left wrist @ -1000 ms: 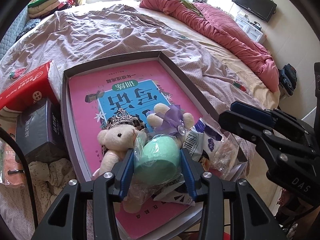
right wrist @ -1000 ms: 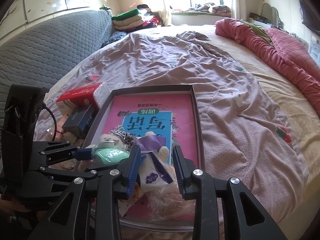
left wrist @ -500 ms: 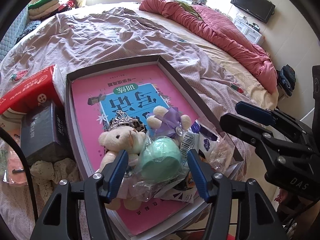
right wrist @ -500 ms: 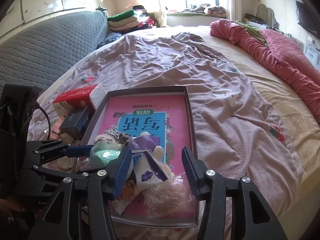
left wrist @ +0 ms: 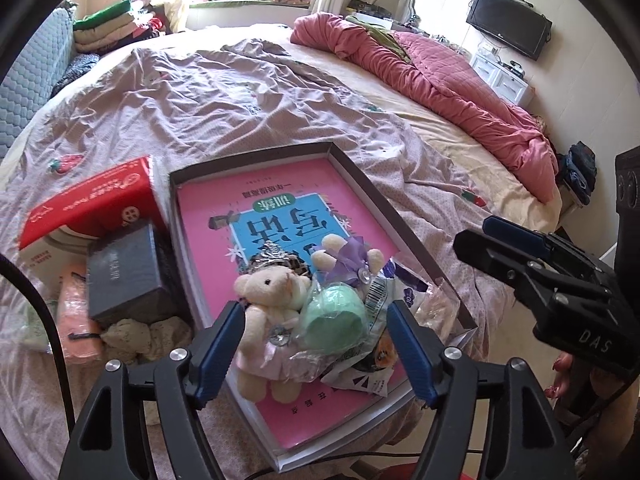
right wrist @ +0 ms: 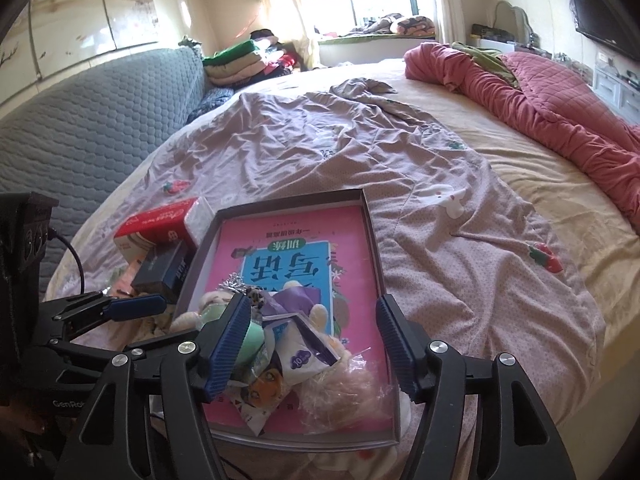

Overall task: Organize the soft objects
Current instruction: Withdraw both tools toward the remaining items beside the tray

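Observation:
A grey tray (left wrist: 404, 224) lined with a pink book lies on the bed. At its near end sit a cream teddy bear (left wrist: 268, 304), a mint green ball in clear wrap (left wrist: 334, 316), a small bear with a purple bow (left wrist: 344, 258) and a white pack (right wrist: 298, 350). My left gripper (left wrist: 314, 352) is open and empty, its jaws on either side of the teddy and ball. My right gripper (right wrist: 310, 344) is open and empty over the white pack and a crumpled clear bag (right wrist: 348, 384).
Left of the tray lie a red tissue box (left wrist: 94, 208), a dark box (left wrist: 124, 272), a peach item (left wrist: 74, 320) and beige cloth (left wrist: 140, 330). A pink quilt (left wrist: 440, 76) lies far right. Folded clothes (right wrist: 240, 60) sit by the grey headboard (right wrist: 80, 120).
My left gripper let go of the green ball, opened wide and drew back. My right gripper also opened wider and pulled back from the pile.

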